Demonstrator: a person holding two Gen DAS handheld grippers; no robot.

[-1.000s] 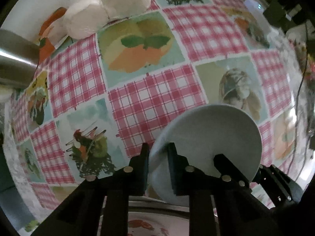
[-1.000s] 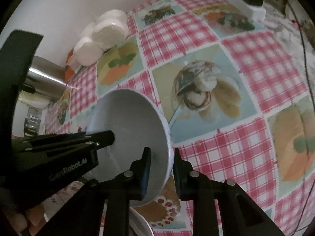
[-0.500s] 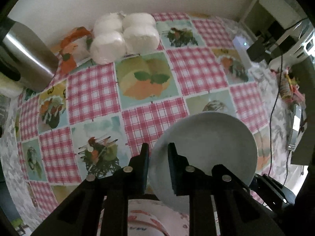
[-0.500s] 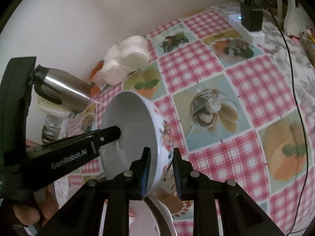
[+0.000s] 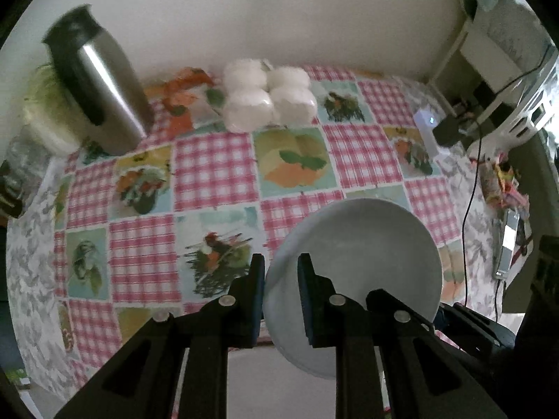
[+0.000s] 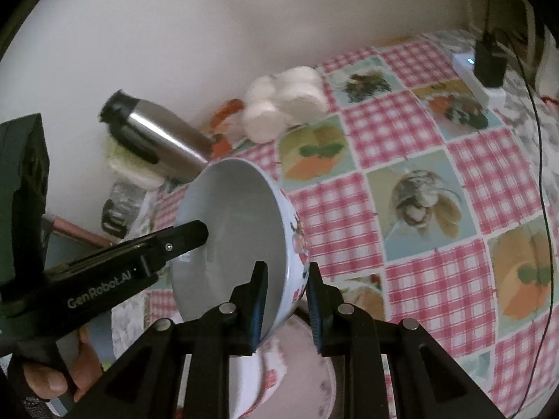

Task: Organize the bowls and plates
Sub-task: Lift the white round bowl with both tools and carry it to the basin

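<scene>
Both hand-held grippers — left (image 5: 280,281) and right (image 6: 286,288) — stay clamped on opposite rims of one bowl (image 6: 241,230). It has risen clear of the desk (image 5: 209,171), tilted on edge, so it's ready to carry to a stack.

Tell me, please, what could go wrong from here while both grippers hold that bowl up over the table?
The bowl is pinched only at its rim by the left gripper and right gripper, on opposite sides; uneven movement could twist it free or chip the rim. It hangs tilted above a plate, so a slip might break both.
</scene>
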